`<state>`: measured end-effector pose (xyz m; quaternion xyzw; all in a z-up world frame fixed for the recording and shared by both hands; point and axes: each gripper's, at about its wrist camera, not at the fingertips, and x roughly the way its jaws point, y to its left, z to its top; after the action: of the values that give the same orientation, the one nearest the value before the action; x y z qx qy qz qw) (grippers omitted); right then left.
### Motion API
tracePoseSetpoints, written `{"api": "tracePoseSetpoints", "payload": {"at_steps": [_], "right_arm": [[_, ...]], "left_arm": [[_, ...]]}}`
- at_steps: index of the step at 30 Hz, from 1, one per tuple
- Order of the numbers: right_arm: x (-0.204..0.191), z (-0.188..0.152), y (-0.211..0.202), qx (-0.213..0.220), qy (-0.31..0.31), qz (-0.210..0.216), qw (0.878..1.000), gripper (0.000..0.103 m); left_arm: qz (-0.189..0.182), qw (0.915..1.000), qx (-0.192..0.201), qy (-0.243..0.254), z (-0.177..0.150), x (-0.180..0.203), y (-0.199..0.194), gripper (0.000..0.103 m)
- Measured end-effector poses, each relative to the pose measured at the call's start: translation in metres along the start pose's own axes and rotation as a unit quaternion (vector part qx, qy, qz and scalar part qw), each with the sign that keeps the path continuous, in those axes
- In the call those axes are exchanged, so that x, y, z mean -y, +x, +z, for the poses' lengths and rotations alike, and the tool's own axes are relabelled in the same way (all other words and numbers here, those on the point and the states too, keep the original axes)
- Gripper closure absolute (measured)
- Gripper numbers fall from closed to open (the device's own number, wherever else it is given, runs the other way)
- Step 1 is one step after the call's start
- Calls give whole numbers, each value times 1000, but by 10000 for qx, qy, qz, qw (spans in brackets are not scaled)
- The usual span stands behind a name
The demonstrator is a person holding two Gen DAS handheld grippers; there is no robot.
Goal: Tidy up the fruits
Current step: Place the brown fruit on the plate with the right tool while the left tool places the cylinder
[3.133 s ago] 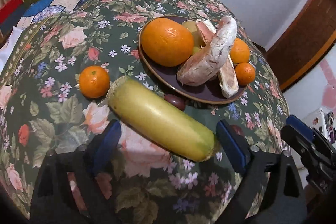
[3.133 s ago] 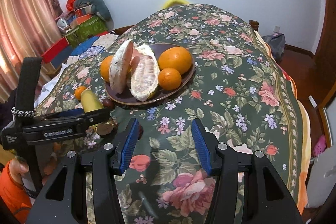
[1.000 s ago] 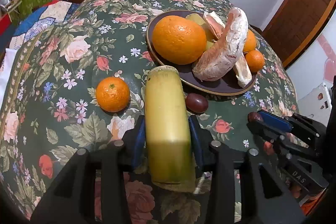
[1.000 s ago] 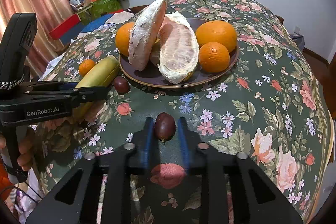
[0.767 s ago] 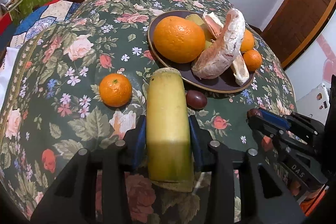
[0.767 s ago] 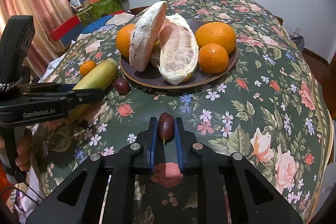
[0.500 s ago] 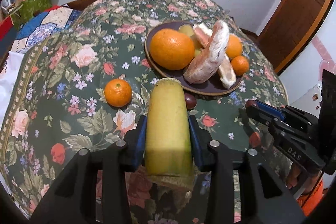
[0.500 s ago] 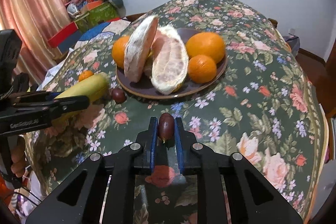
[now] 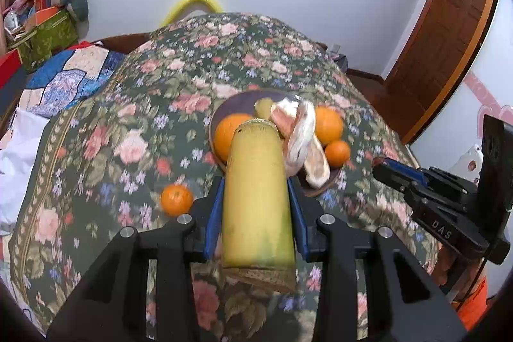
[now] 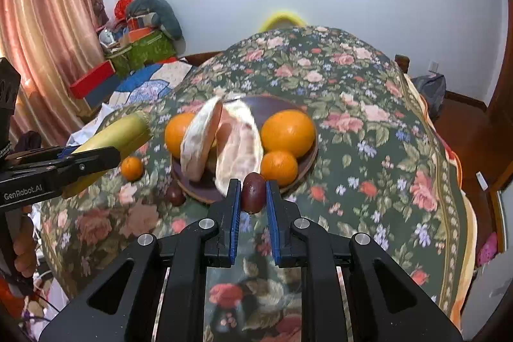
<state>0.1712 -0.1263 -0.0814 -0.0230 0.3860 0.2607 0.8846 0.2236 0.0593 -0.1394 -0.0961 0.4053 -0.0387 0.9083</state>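
A floral cloth [image 10: 368,124] covers the whole table, dark green with pink roses. On it sits a dark plate [image 10: 307,162], holding the biggest fruit: a split pomelo [image 10: 237,146] with one half standing on edge, rind outward, and the peeled half leaning just beside it. Around the pomelo on the plate lie a large orange [image 10: 287,133] to the right, a second orange [image 10: 176,133] to the left behind the rind, and a small one [image 10: 279,167] at the near rim.

The left gripper [image 9: 256,197] is clamped on a yellow-green cane piece [image 9: 258,194] (a thick cylinder with rough cut ends), its blue pads pressed against both sides. The cane piece is held up off the cloth and points toward the plate; in the left wrist view its far end overlaps the left orange.

The right gripper [image 10: 253,197] has its jaws nearly together, pinching a dark plum [image 10: 253,193] between the pad tips. The plum is held in the air, seen just in front of the plate's near rim.

Off the plate, a mandarin [image 10: 131,168] rests on the cloth to the plate's left, near the cane piece. A second plum [image 10: 174,195] lies on the cloth, close by the plate's near left rim. A hand [image 10: 22,249] shows at the left edge of the right wrist view, under the left gripper's body.
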Motion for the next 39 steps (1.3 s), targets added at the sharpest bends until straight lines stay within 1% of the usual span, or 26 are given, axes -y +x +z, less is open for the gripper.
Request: {"api": "tracePoseSetpoints", "payload": {"at_steps": [8, 21, 27, 30, 35, 39], "right_arm": [[4, 23, 6, 213, -87, -54, 9997, 89], [9, 46, 34, 247, -262, -73, 9993, 89], [11, 56, 51, 181, -337, -11, 9993, 89], [12, 60, 59, 112, -342, 83, 9993, 89], [7, 68, 74, -17, -479, 118, 9988, 89], [5, 69, 85, -154, -548, 182, 9982, 89]], "left_arm": [[-128, 9995, 190, -214, 28, 2, 19, 65], [-92, 9988, 111, -460, 55, -1, 65, 65], [-33, 9991, -31, -423, 62, 0, 86, 65], [-47, 9991, -90, -416, 65, 0, 94, 65], [-22, 9988, -196, -458, 68, -3, 107, 65], [-37, 9985, -190, -506, 70, -6, 111, 65]]}}
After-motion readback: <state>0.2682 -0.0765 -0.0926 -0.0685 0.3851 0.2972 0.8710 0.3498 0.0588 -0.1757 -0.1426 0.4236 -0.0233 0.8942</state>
